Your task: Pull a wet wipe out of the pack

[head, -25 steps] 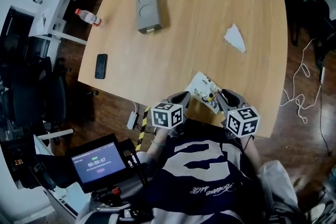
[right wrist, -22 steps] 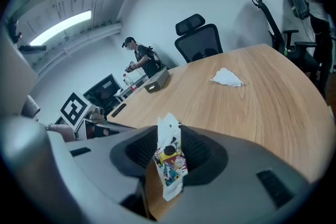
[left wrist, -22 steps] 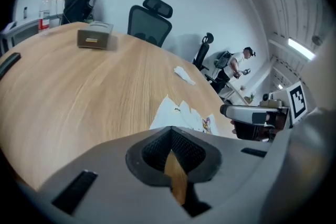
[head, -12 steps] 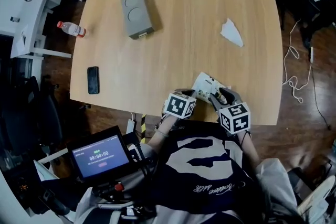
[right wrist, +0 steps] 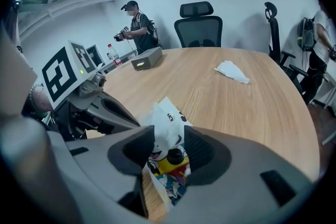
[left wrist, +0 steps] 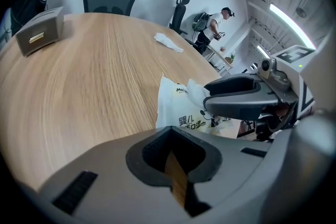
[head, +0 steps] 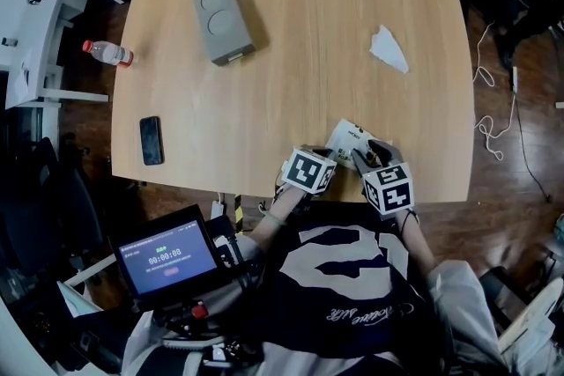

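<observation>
Down to the pack (head: 351, 136) at the table's (head: 291, 31) near edge came my right claw (right wrist: 168, 152), opening around its white top fold (right wrist: 159, 122), and my left claw (left wrist: 176, 165), closed and empty, so no pull had begun.

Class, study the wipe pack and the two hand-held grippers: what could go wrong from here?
1. The jaws of the right hand-held gripper are opening around the white tuft of the pack; closing may pinch wrapper, not wipe.
2. The left hand-held gripper holds nothing, so the pack may lift too.
3. The pack lies near the edge of the table and could slide off.
</observation>
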A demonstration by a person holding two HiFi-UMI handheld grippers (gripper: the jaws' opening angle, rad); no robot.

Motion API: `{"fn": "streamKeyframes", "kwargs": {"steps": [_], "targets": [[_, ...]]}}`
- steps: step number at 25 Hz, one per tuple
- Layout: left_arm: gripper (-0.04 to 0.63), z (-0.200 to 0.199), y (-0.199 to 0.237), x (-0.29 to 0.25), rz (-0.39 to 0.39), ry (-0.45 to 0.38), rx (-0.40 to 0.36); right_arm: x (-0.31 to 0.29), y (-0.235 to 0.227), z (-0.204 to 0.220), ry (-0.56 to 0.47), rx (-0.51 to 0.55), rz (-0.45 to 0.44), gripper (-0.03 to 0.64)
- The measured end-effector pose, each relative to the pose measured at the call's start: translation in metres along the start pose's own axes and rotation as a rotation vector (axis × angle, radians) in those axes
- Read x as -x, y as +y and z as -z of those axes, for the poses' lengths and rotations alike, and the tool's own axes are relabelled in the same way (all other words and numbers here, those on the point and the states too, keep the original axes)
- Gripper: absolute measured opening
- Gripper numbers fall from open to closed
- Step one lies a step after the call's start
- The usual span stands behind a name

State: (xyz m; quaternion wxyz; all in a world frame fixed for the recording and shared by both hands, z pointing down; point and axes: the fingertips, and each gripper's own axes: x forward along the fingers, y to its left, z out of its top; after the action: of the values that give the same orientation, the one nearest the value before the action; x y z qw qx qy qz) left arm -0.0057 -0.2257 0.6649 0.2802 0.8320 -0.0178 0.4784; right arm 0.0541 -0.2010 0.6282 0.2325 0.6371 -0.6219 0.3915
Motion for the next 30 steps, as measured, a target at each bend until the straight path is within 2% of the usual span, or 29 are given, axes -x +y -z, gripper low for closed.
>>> {"fn": "streamKeyframes", "kwargs": {"steps": [5, 7, 8, 11, 14, 19, 25, 30], "targets": [[0.003, -0.001, 0.001, 0.0, 0.067, -0.003, 0.076, -0.006, -0.001, 0.005, 0.037, 0.031, 0.018, 0.159], [0.003, -0.001, 0.002, 0.0, 0.096, -0.006, 0.117, -0.009, 0.002, 0.007, 0.053, 0.041, 0.002, 0.134], [0.003, 0.0, 0.003, 0.0, 0.106, -0.006, 0.131, -0.011, 0.004, 0.007, 0.059, 0.048, -0.008, 0.099], [0.003, 0.0, 0.003, -0.002, 0.116, -0.005, 0.137, -0.013, 0.006, 0.008, 0.075, 0.09, -0.014, 0.043], [0.003, -0.002, 0.002, -0.003, 0.109, -0.006, 0.114, -0.009, 0.005, 0.005, 0.068, 0.101, -0.015, 0.019], [0.003, -0.004, 0.002, -0.003, 0.07, -0.006, 0.052, 0.004, 0.003, -0.008, 0.013, -0.013, -0.046, 0.009], [0.003, -0.006, 0.003, -0.001, 0.083, -0.024, 0.097, 0.022, -0.006, -0.031, -0.083, -0.104, -0.069, 0.007], [0.003, -0.006, 0.004, -0.001, 0.062, -0.034, 0.097, 0.04, -0.011, -0.055, -0.175, -0.188, -0.104, 0.006]]}}
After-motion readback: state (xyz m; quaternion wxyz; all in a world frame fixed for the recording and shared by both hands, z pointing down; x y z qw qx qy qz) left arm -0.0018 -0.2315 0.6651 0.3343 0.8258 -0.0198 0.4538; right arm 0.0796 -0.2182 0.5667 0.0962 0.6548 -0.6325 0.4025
